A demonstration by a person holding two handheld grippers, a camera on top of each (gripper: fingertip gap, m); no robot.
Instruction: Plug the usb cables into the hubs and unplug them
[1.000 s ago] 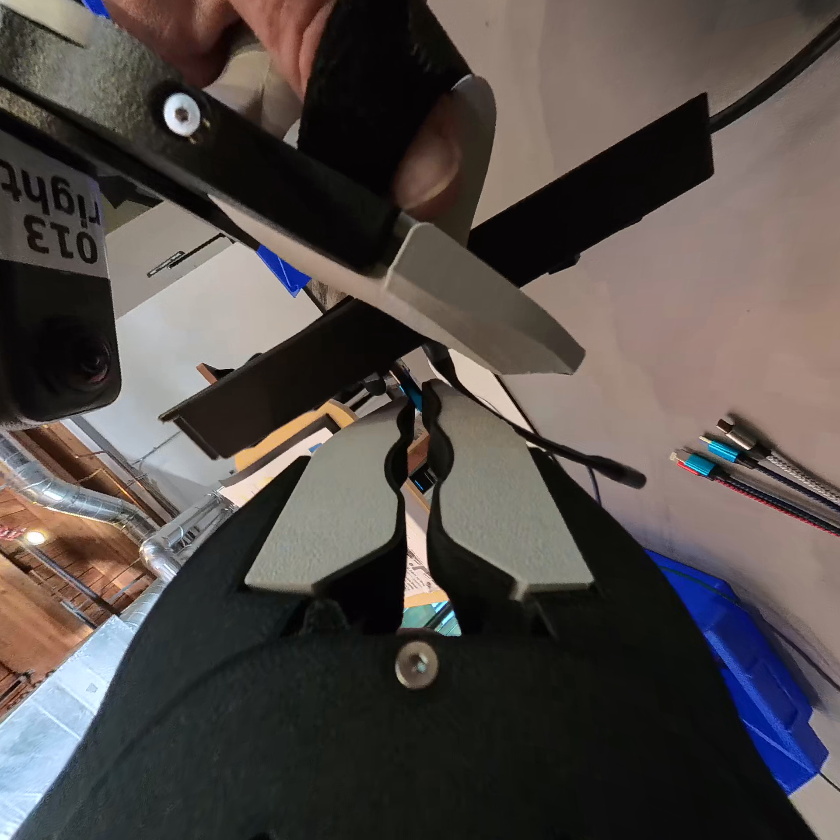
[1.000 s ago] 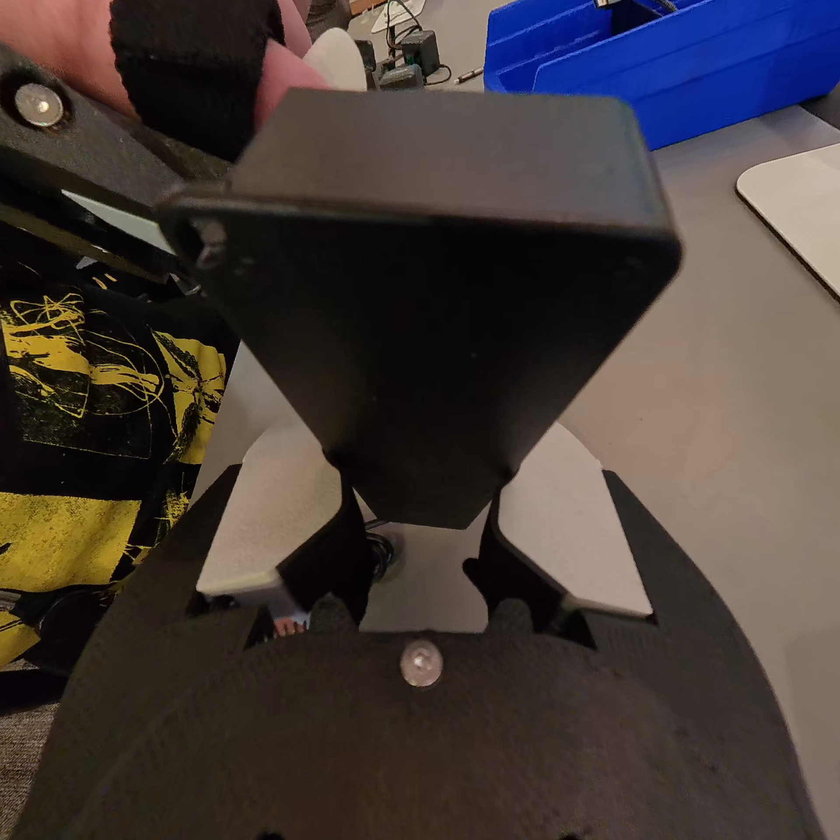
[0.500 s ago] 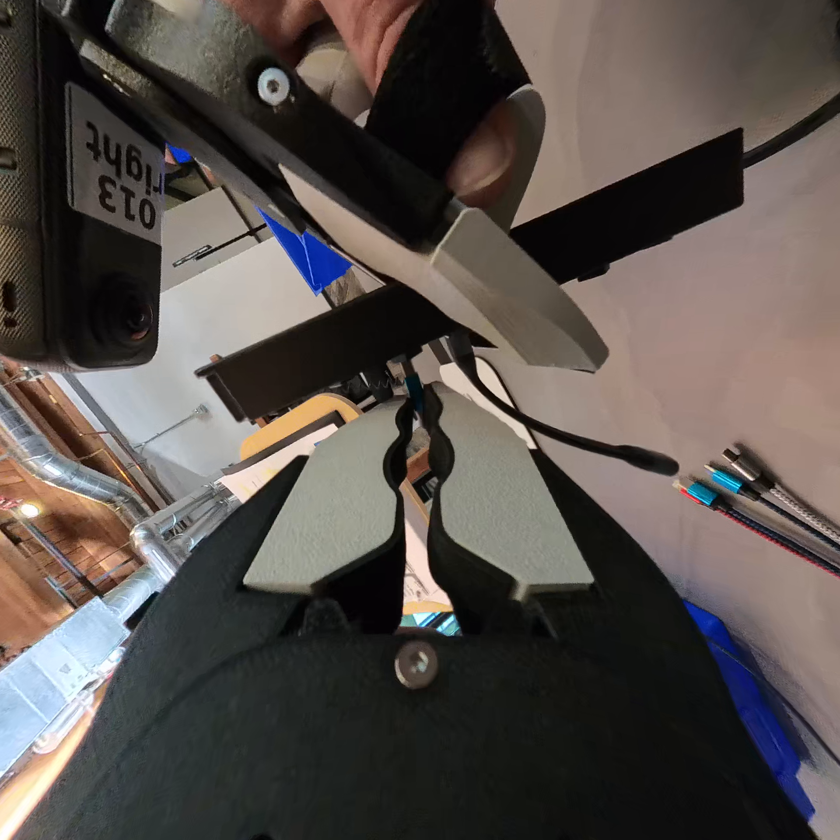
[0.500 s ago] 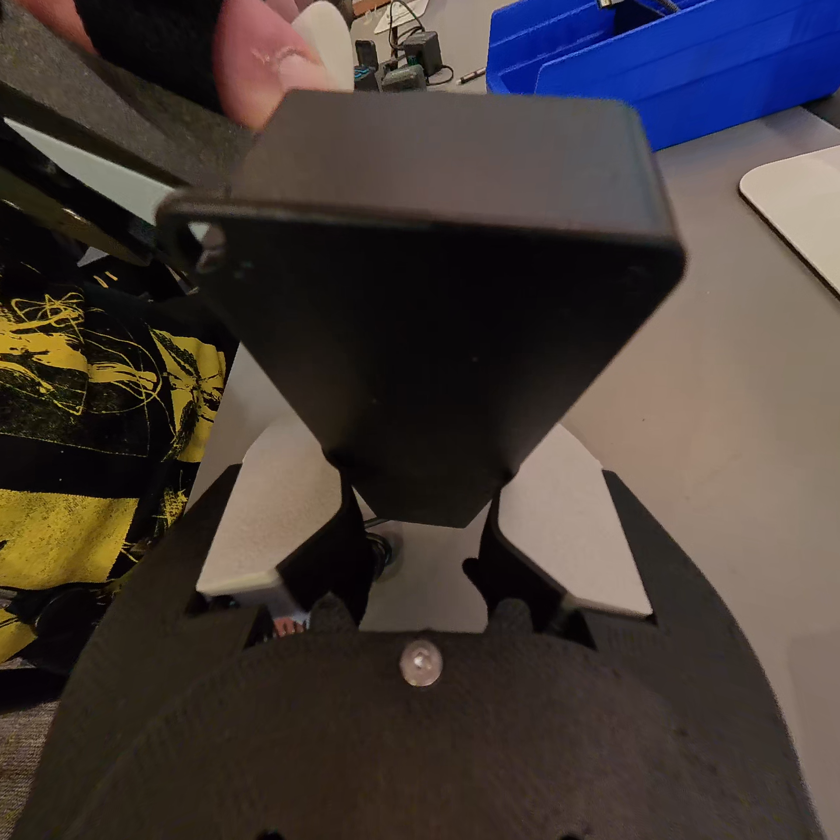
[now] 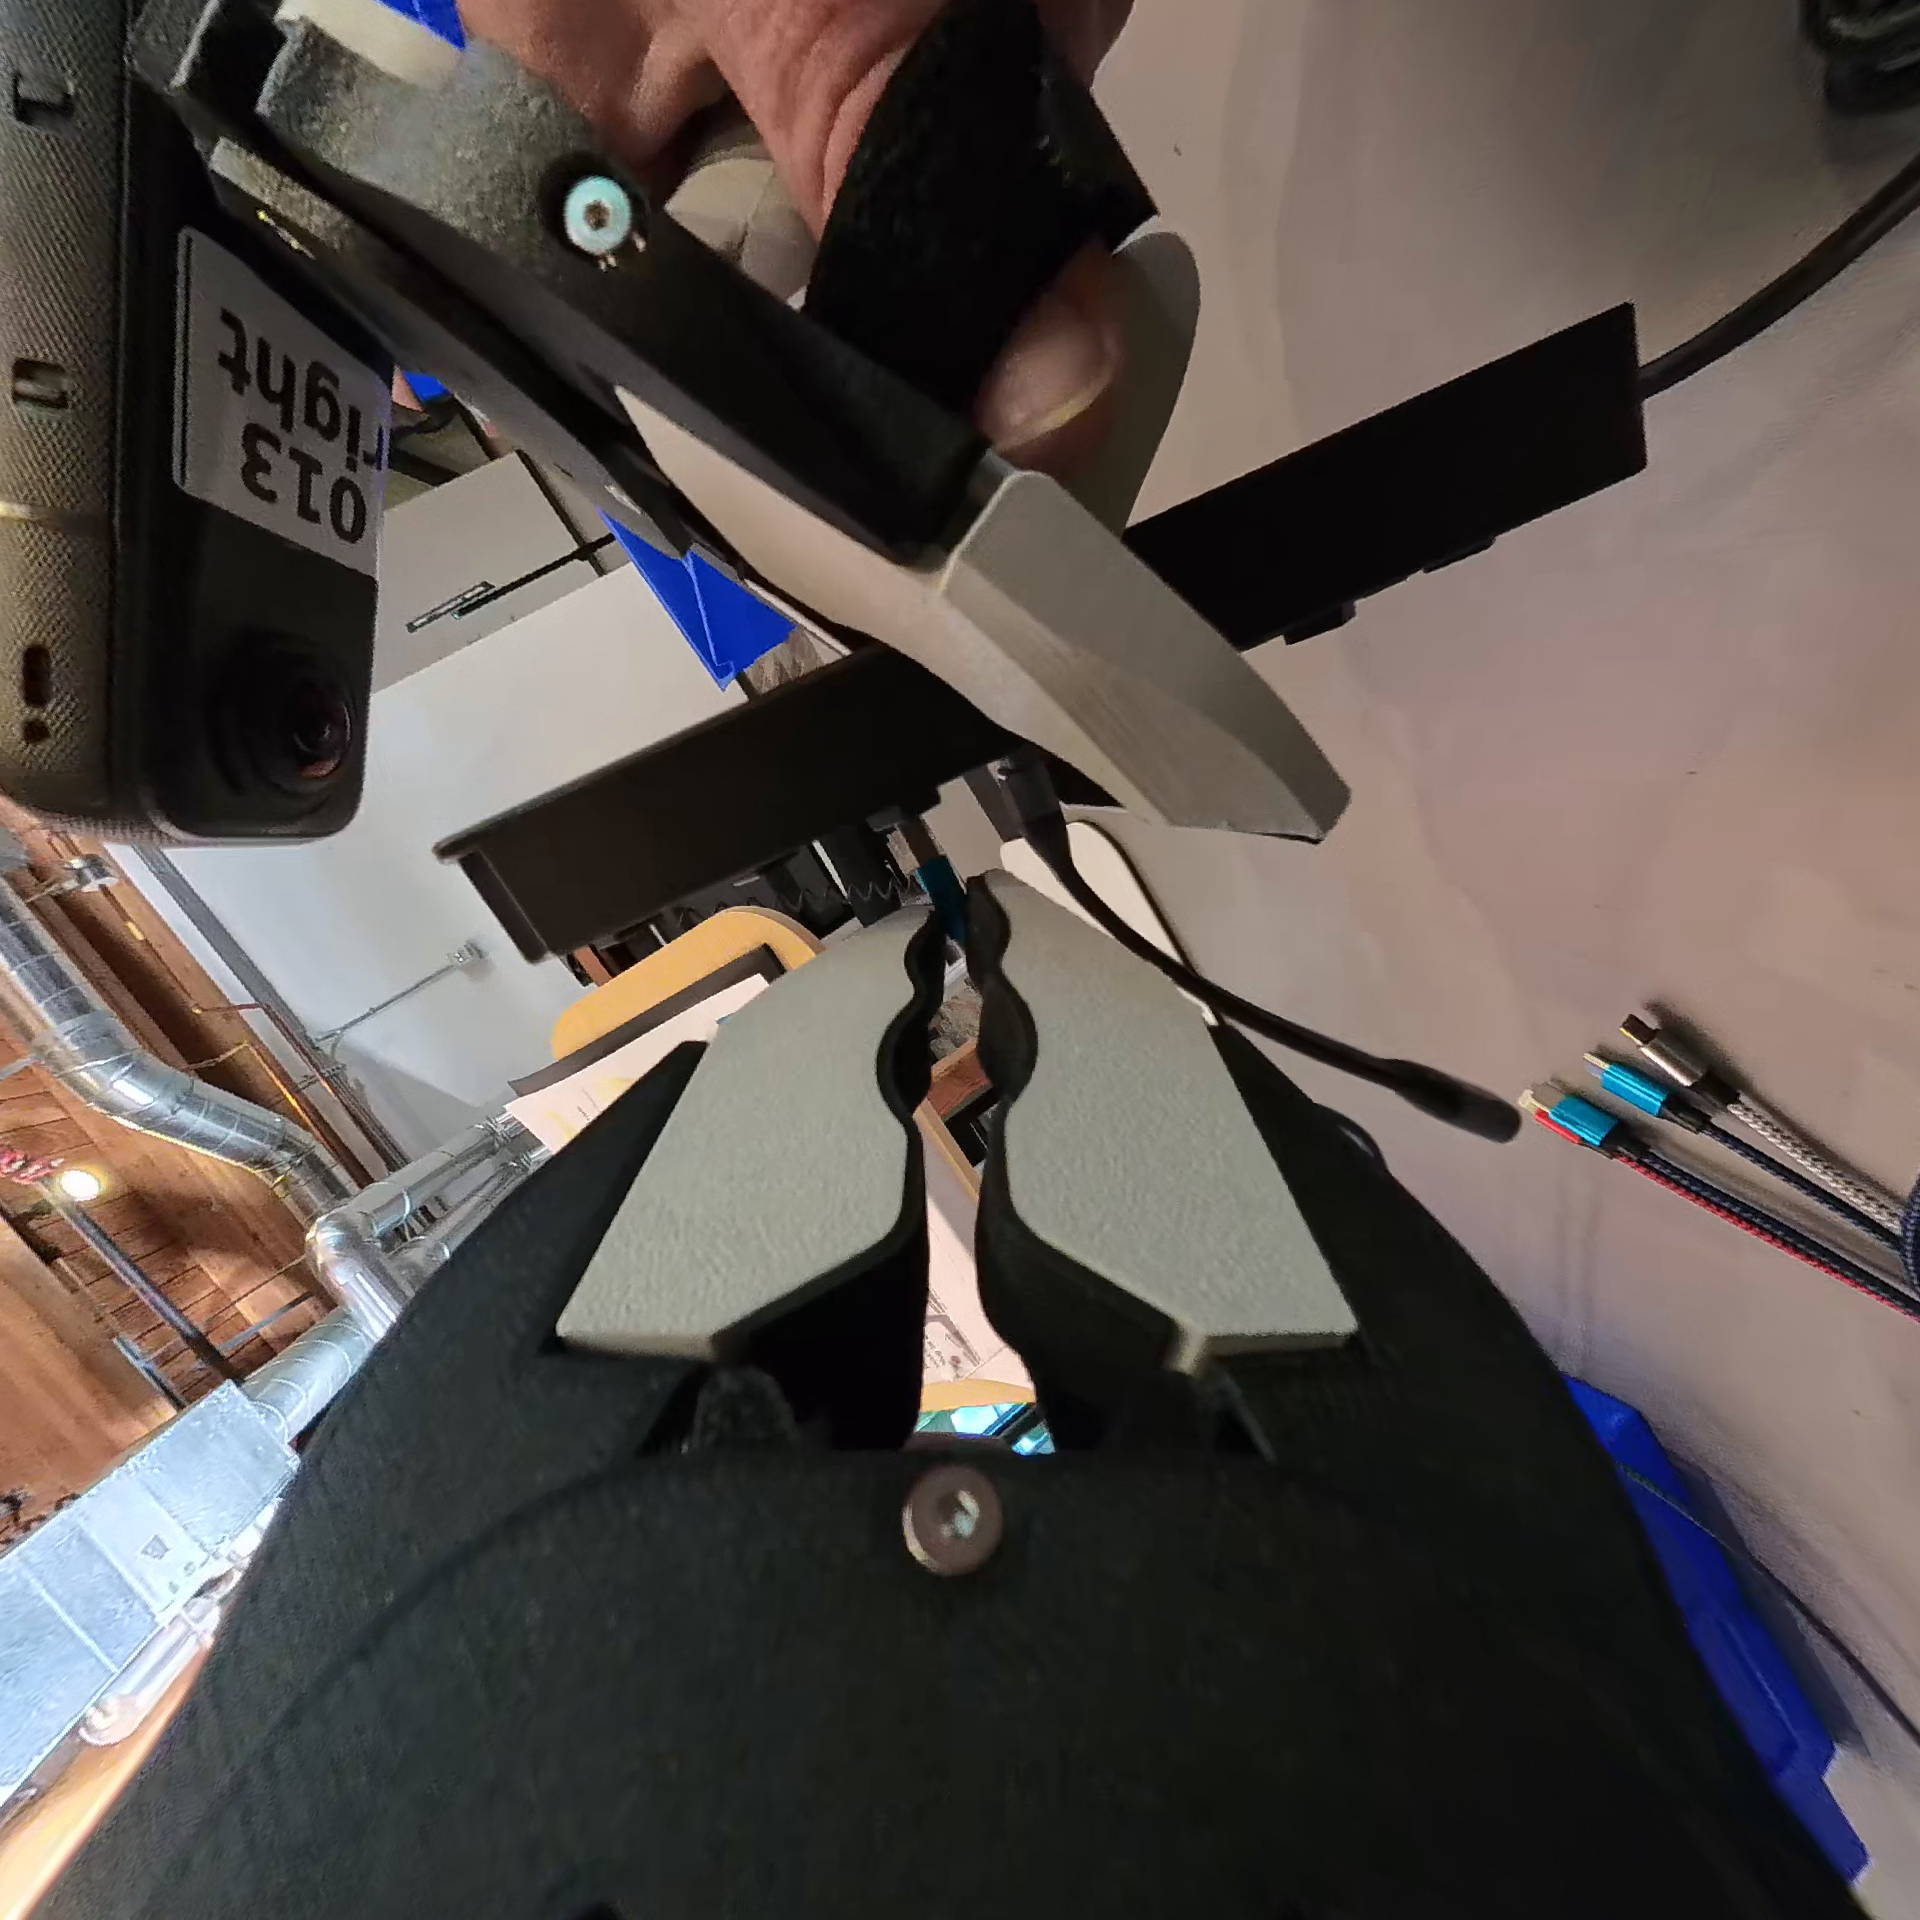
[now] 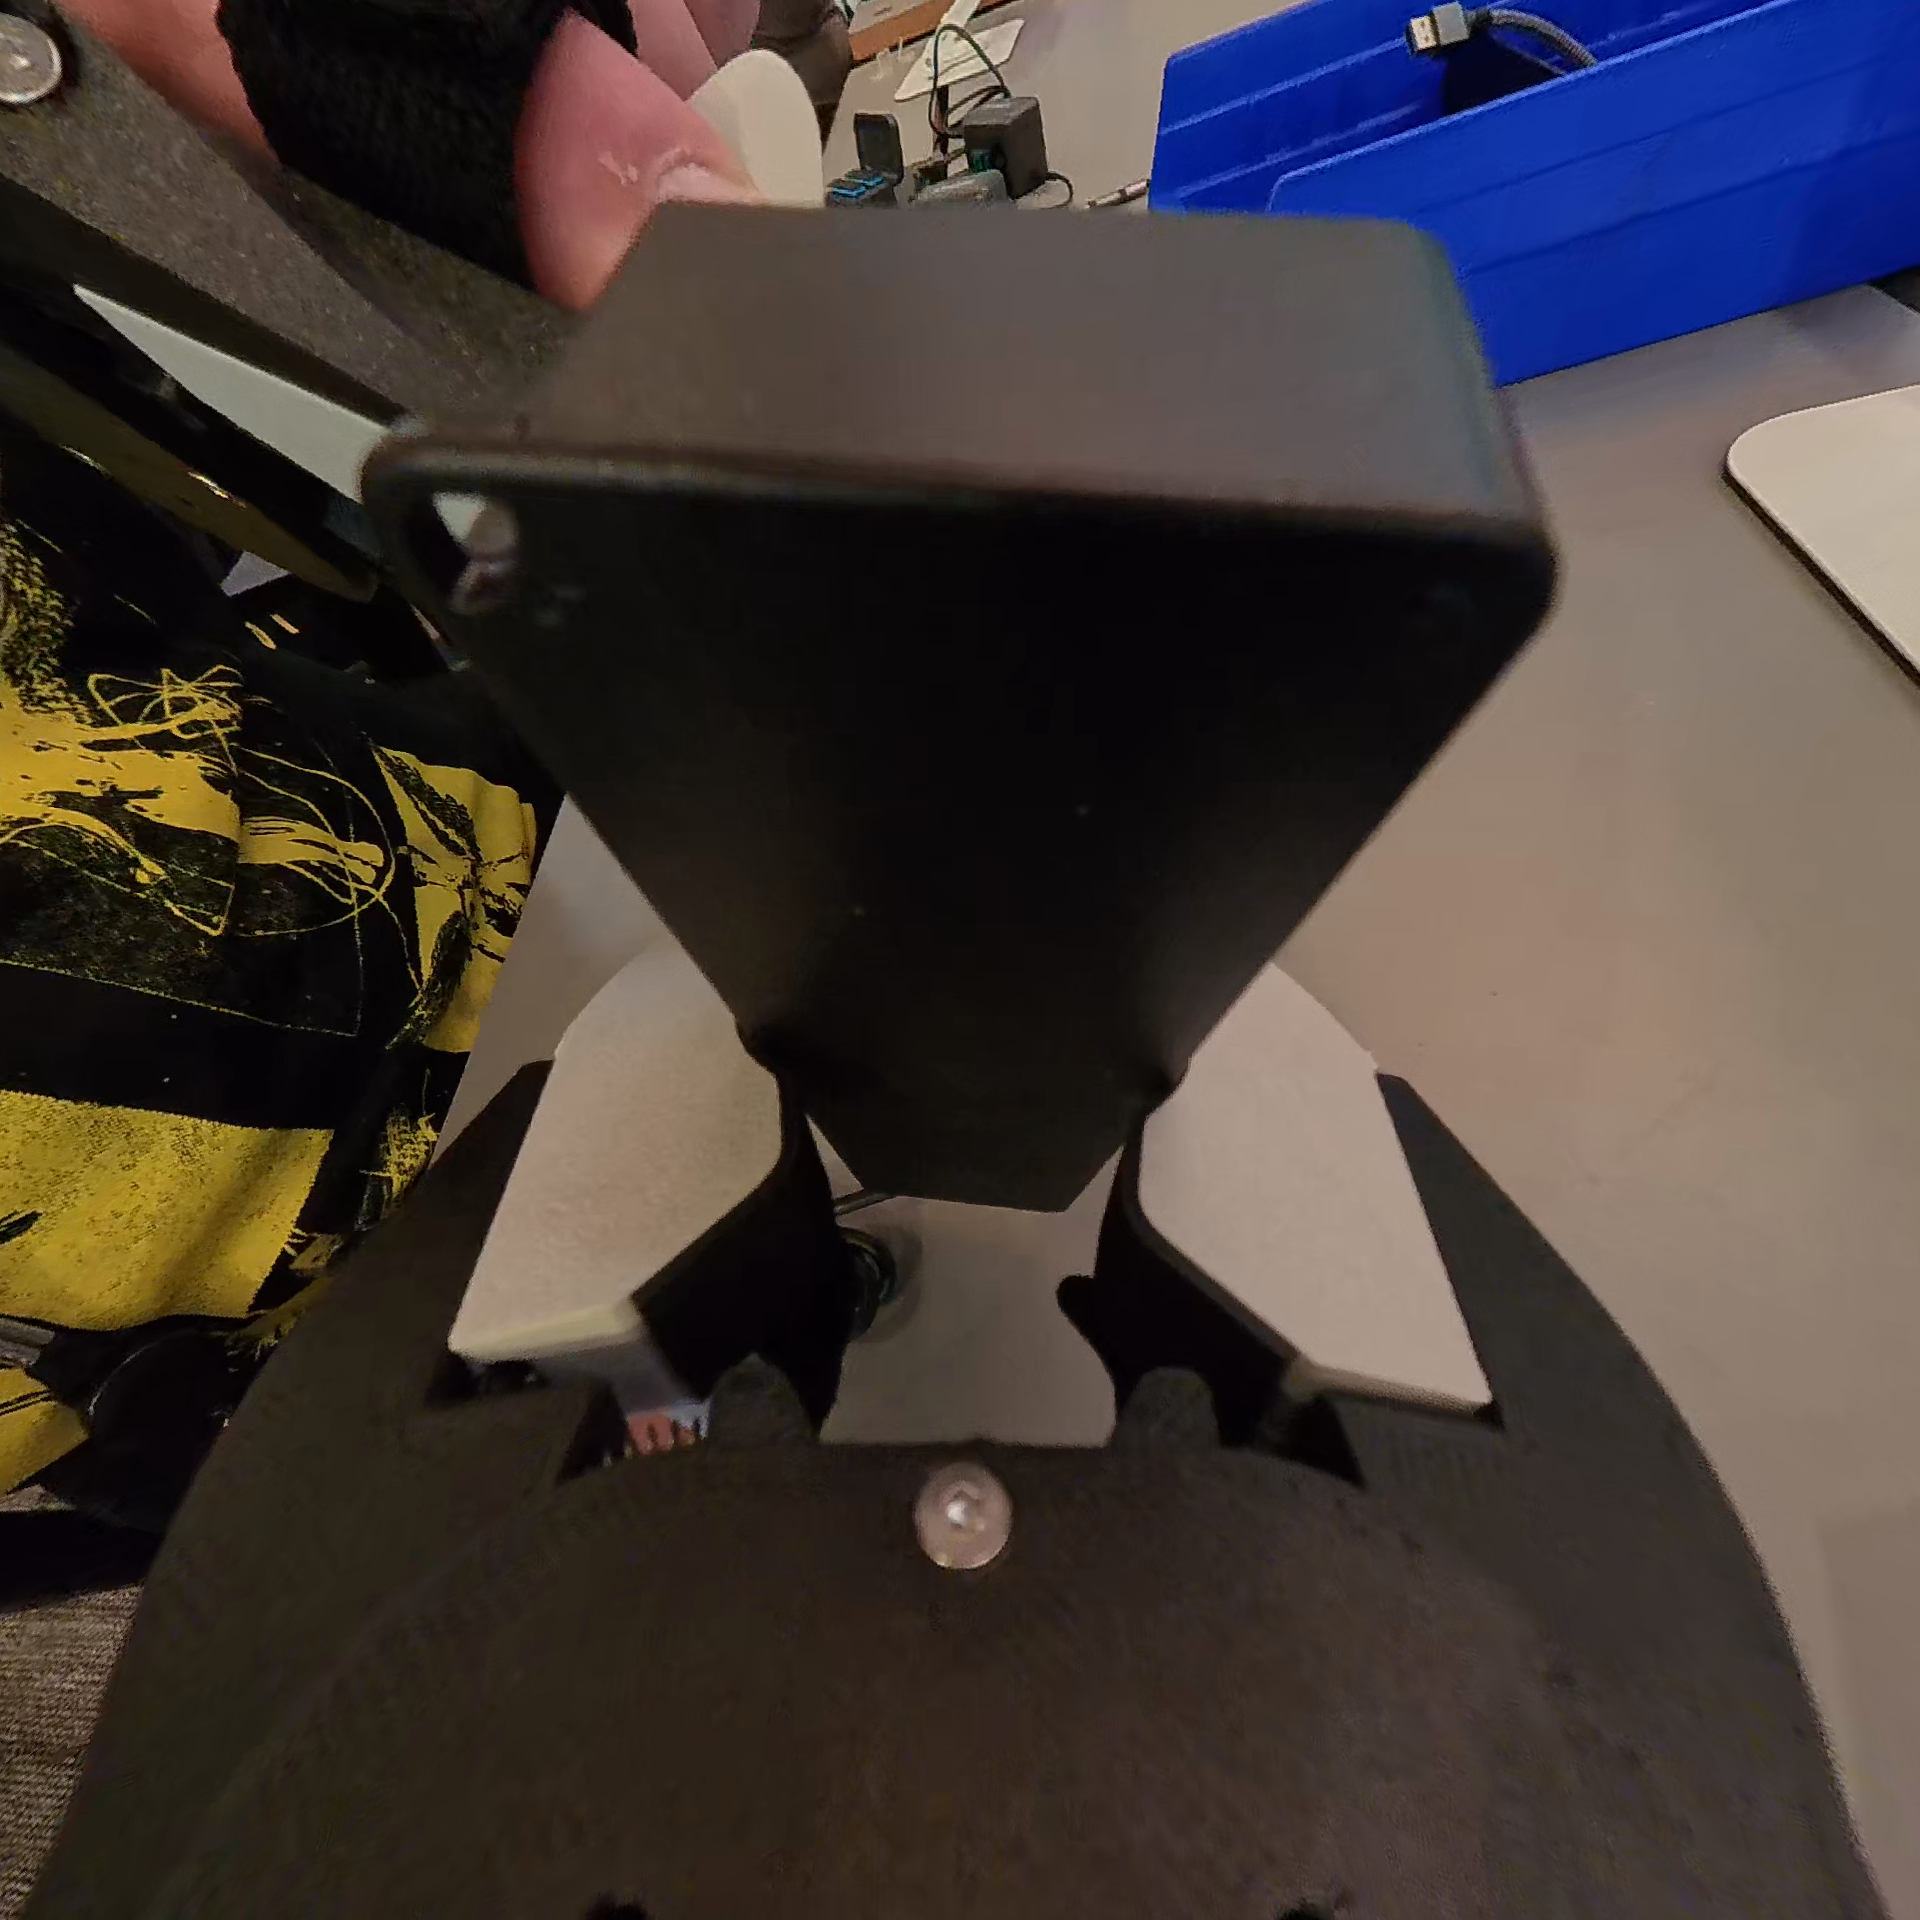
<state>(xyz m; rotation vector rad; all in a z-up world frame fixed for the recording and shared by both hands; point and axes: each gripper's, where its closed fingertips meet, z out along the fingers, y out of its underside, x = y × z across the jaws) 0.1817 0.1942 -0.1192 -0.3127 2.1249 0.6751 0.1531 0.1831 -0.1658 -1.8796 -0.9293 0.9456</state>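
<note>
In the left wrist view my left gripper (image 5: 956, 906) is shut on a blue-shelled USB plug (image 5: 943, 888), pinched at the very fingertips. The plug's metal end points up at the underside of the long black hub (image 5: 727, 790); whether it is seated in a port is hidden. My right gripper (image 6: 961, 997) is shut on that hub (image 6: 987, 675), which fills the space between its pads and is held off the table. One right finger (image 5: 1091, 665) crosses the hub in the left wrist view. A black cable (image 5: 1299, 1049) hangs from the hub.
Several loose braided cables (image 5: 1662, 1101) with blue and silver plugs lie on the grey table. Blue bins (image 6: 1558, 177) stand at the back, one (image 5: 1714, 1610) near the left gripper. A white pad (image 6: 1849, 499) lies at the right. A person's yellow-and-black shirt (image 6: 156, 831) is close on the left. Tip to tip, the grippers are about 5 centimeters apart.
In the left wrist view the hub and the right gripper have drifted right. The blue plug has stayed pinched in my left fingertips and the right gripper has kept its hold on the hub.
</note>
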